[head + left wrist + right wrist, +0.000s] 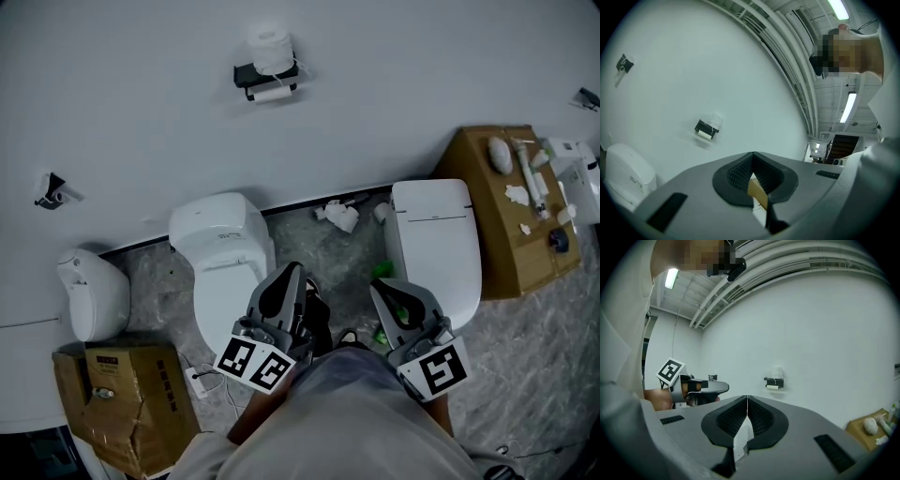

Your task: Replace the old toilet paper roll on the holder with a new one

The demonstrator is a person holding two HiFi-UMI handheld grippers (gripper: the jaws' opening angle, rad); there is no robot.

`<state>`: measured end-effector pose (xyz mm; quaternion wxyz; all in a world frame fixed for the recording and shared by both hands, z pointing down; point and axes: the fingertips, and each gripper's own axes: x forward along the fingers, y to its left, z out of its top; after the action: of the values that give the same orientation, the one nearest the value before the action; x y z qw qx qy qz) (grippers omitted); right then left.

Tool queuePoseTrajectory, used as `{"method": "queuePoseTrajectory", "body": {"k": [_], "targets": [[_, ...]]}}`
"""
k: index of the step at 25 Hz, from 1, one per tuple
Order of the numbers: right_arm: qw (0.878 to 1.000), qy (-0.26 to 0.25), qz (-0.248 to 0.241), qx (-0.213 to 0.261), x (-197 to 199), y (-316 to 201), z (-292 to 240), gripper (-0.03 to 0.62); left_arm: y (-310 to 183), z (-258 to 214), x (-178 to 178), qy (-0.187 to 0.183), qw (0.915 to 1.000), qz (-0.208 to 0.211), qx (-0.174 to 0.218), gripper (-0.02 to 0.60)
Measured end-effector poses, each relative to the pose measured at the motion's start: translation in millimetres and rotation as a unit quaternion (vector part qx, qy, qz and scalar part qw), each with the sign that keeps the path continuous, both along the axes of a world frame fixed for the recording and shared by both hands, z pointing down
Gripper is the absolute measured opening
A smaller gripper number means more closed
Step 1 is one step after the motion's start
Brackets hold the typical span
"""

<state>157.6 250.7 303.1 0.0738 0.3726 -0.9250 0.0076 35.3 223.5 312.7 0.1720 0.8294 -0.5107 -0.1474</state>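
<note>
The left gripper and the right gripper are pointing side by side toward the far wall, each with its jaws clenched together on nothing. Between them and the wall, two white toilets are narrowing the way. The left toilet is sitting just under the left gripper's tips, and the right toilet is standing just right of the right gripper. A strip of marbled floor is lying open between the two, with crumpled paper sitting at its far end by the wall. The black holder is hanging on the wall, well apart from both grippers. It is bearing a full roll on top and a slimmer roll underneath. A cardboard box is crowding the near left. Another box, carrying small items, is closing off the far right.
</note>
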Motion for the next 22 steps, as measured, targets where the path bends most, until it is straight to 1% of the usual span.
{"method": "queuePoseTrajectory", "body": {"k": [6, 11, 17, 22], "targets": [[1.0, 0.006, -0.001, -0.014, -13.7, -42.3, 5.2, 0.017, -43.9, 4.3, -9.4, 0.006, 0.9999, 0.006, -0.007, 0.003], [1.0, -0.002, 0.01, -0.005, -22.0, -82.6, -2.8, 0.017, -81.7, 0.4, -16.9, 0.009, 0.9998, 0.019, -0.007, 0.003], [1.0, 0.017, 0.017, 0.002, -46.4, -130.5, -7.9, 0.017, -131.1, -7.6, -44.3, 0.017, 0.9995, 0.026, 0.006, 0.003], [0.999, 0.031, 0.011, 0.022, -76.7, -168.6, -24.0, 0.017, -165.8, -18.6, -71.8, 0.022, 0.9992, 0.026, 0.019, 0.003]]}}
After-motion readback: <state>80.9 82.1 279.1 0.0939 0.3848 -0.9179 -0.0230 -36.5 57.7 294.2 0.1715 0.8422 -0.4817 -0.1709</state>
